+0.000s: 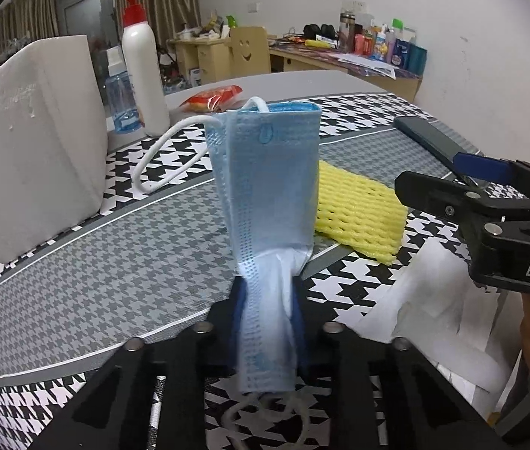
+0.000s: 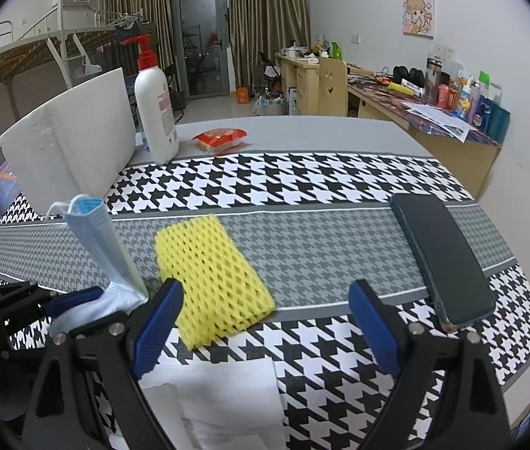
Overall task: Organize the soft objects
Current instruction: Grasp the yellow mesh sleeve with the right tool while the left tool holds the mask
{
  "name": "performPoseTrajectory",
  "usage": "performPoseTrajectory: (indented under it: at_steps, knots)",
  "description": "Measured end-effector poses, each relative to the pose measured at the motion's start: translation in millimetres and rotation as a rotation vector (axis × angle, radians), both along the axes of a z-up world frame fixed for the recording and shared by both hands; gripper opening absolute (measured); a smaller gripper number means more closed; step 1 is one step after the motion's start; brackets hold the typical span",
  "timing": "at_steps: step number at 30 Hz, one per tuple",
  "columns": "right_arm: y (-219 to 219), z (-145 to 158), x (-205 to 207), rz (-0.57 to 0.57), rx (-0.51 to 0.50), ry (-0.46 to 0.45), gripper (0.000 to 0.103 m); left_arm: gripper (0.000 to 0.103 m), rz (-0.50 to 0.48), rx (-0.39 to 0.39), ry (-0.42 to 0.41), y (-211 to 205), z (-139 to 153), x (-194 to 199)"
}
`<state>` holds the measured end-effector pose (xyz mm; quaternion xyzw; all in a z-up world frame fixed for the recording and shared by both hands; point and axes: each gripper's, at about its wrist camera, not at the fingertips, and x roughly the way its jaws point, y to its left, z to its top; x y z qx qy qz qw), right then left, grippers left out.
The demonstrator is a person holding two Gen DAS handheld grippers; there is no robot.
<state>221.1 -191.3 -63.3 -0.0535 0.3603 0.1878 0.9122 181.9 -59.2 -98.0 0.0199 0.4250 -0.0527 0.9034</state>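
Now the left tongs (image 1: 267, 300) pinch a blue mask (image 1: 270, 187), and the right tongs (image 2: 265, 322) are wide apart.
Held by its low end, the mask sticks up above the worktop (image 2: 302, 187), its white loop (image 1: 163, 157) hanging to the side. Just beside it a yellow net (image 2: 212, 277) lies flat on the cloth, between the right tongs' tips. White paper (image 2: 227, 405) sits under the right tongs. A dark case (image 2: 445, 258) lies to the right. Farther back stand a foam block (image 2: 74, 142) and a bottle (image 2: 154, 105).
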Motion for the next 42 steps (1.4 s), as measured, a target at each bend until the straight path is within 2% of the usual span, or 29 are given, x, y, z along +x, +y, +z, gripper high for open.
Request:
performPoseTrajectory:
  at_steps: [4,13,23,36,42]
  knots:
    - [3,0,0,0.01,-0.002,0.003,0.092,0.018,-0.007,-0.029,0.002,3,1,-2]
    - [14,-1,-1,0.057,-0.008,0.01,0.092,0.018,0.033,-0.061,-0.038,20,12,-8]
    - [33,0,-8,0.123,-0.041,0.005,0.092,0.018,0.065,-0.077,-0.037,33,13,-11]
    - [47,-20,1,0.134,-0.109,0.128,0.06,0.018,0.072,-0.089,-0.044,43,14,-19]
    - [49,-20,1,0.127,-0.136,0.128,0.052,0.018,0.083,-0.095,-0.052,49,16,-25]
